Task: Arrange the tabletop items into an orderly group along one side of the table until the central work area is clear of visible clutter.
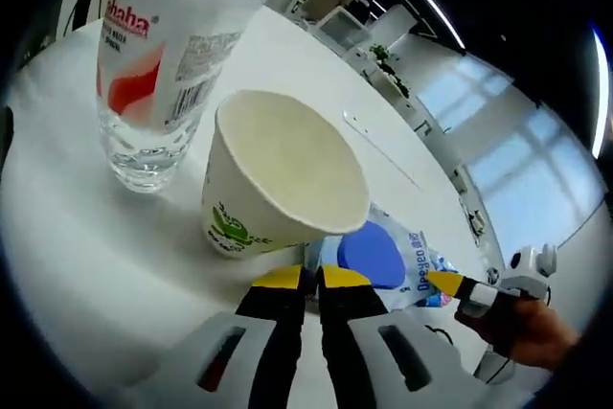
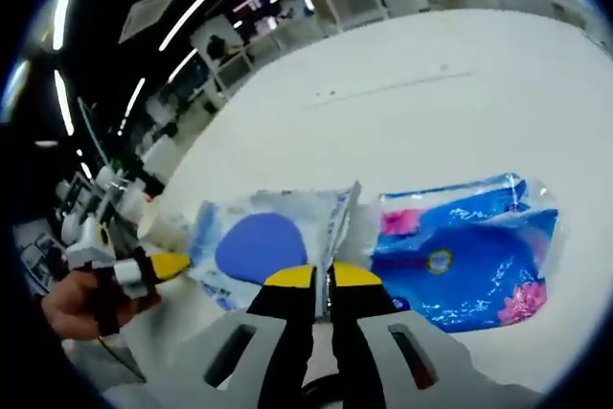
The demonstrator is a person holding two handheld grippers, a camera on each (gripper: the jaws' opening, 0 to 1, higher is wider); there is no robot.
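Note:
A white paper cup (image 1: 278, 179) with green print tilts over the white table (image 1: 86, 237), its mouth facing me. My left gripper (image 1: 311, 278) is shut on its lower rim. Beside the cup stands a clear water bottle (image 1: 158, 55) with a red and white label. Right of my jaws lies a white wet-wipe pack (image 1: 383, 256) with a blue oval. In the right gripper view, my right gripper (image 2: 324, 277) is shut on the raised edge of that wet-wipe pack (image 2: 259, 241). A blue tissue pack (image 2: 469, 246) lies just to its right. The left gripper (image 2: 158, 267), held by a hand, comes in from the left.
The white table (image 2: 431, 93) runs on wide and bare beyond the packs. Office desks and chairs (image 2: 354, 2) stand past its far edge. The right gripper (image 1: 460, 286), held in a hand (image 1: 527, 328), sits at the wipe pack's right end.

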